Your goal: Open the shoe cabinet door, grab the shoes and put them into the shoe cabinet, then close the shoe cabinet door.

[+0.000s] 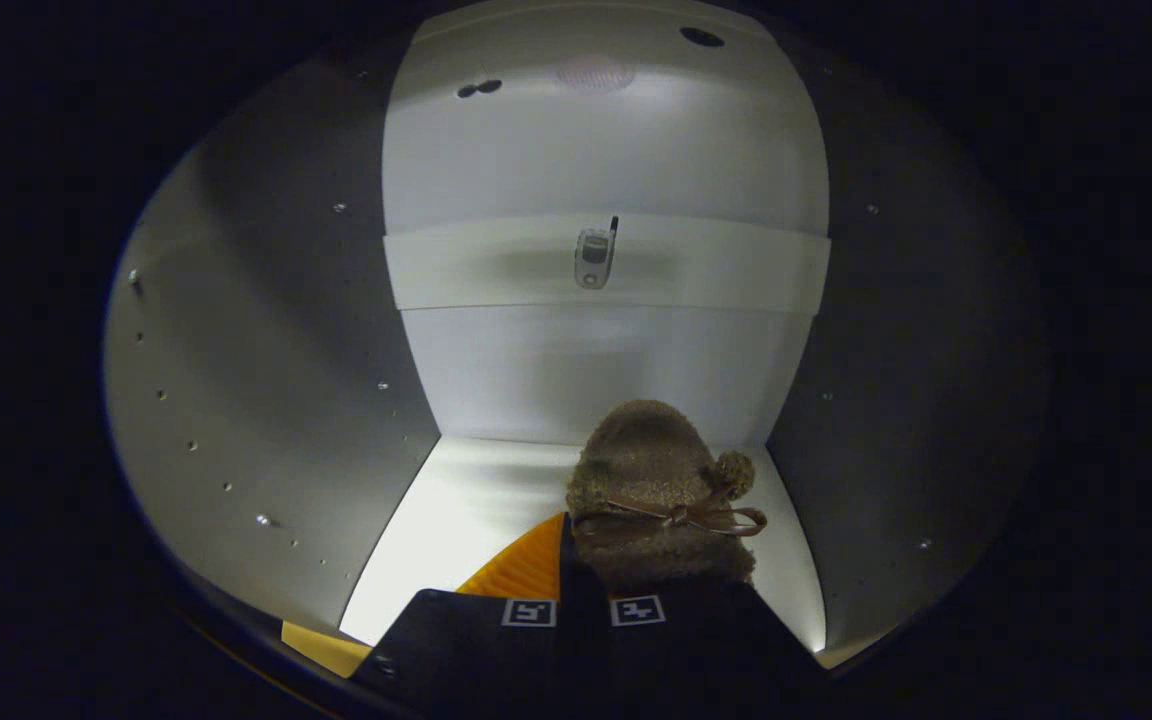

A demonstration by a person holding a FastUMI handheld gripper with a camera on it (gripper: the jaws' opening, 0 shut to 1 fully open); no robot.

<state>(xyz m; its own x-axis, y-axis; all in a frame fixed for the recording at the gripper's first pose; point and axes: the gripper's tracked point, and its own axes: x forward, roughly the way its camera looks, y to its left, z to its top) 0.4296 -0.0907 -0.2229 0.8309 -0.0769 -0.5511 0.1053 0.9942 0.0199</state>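
A brown fuzzy shoe [651, 470] with a thin bow and a small pom-pom sits just ahead of my fingers, toe pointing into the cabinet. My gripper [576, 565] is shut on the shoe's near rim, one finger inside the opening and one outside. The shoe is inside the white shoe cabinet, low over its bright floor panel [456, 520]; whether the sole touches the floor is hidden. The cabinet's back wall [601, 160] is a short way beyond the toe. The door is out of sight behind me.
Grey side walls [266, 350] with rows of shelf-pin holes close in left and right [916, 350]. A horizontal white rail crosses the back wall with a small metal fitting [593, 257] at its middle. Bare floor lies left of the shoe.
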